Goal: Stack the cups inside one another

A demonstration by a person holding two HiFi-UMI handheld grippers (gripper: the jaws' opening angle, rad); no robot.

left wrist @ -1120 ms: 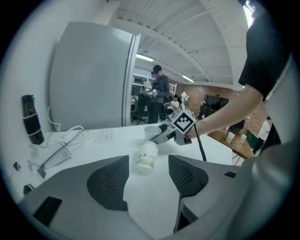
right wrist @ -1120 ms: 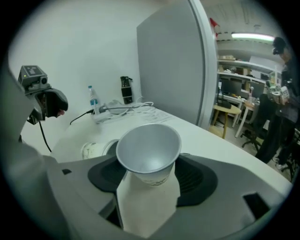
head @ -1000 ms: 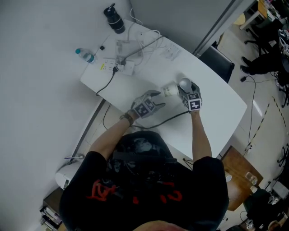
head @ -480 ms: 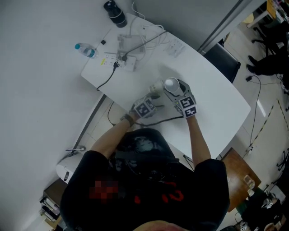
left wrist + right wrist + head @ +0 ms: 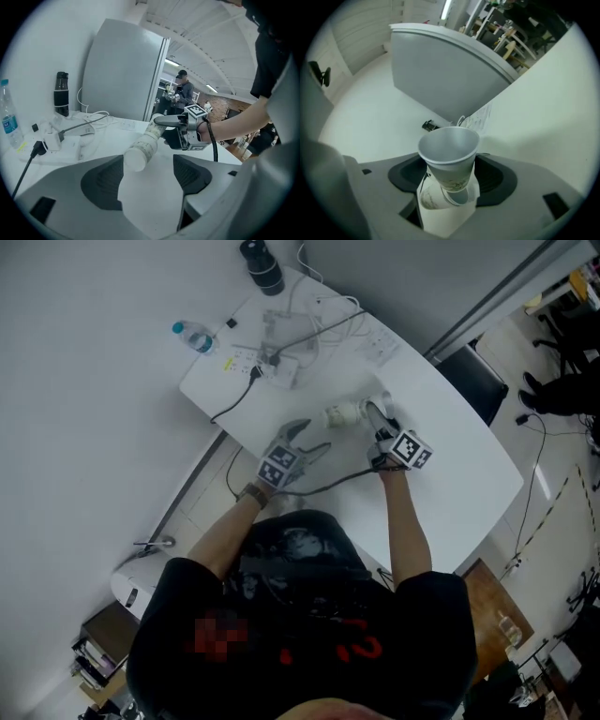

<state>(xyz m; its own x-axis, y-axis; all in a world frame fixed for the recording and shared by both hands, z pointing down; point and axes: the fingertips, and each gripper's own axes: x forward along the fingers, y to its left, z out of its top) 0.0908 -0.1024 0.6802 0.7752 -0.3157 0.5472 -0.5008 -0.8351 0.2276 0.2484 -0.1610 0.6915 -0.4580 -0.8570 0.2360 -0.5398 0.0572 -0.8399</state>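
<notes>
Your left tongs [image 5: 147, 176] have just sprung open, empty, and backed off, while your right tongs [image 5: 375, 418] clamp the nested cups [image 5: 143, 147] just ahead, so that cup looks seated.

Empty left gripper [image 5: 309, 439] just opened; right gripper [image 5: 374, 414] clamped.

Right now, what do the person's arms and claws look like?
Both the left claw and right claw are grey plastic with dark textured pads, each carrying a cube of black-and-white square markers. A black cable trails from the right one. Black short-sleeved T-shirt with red print; dark band on the left wrist.
</notes>
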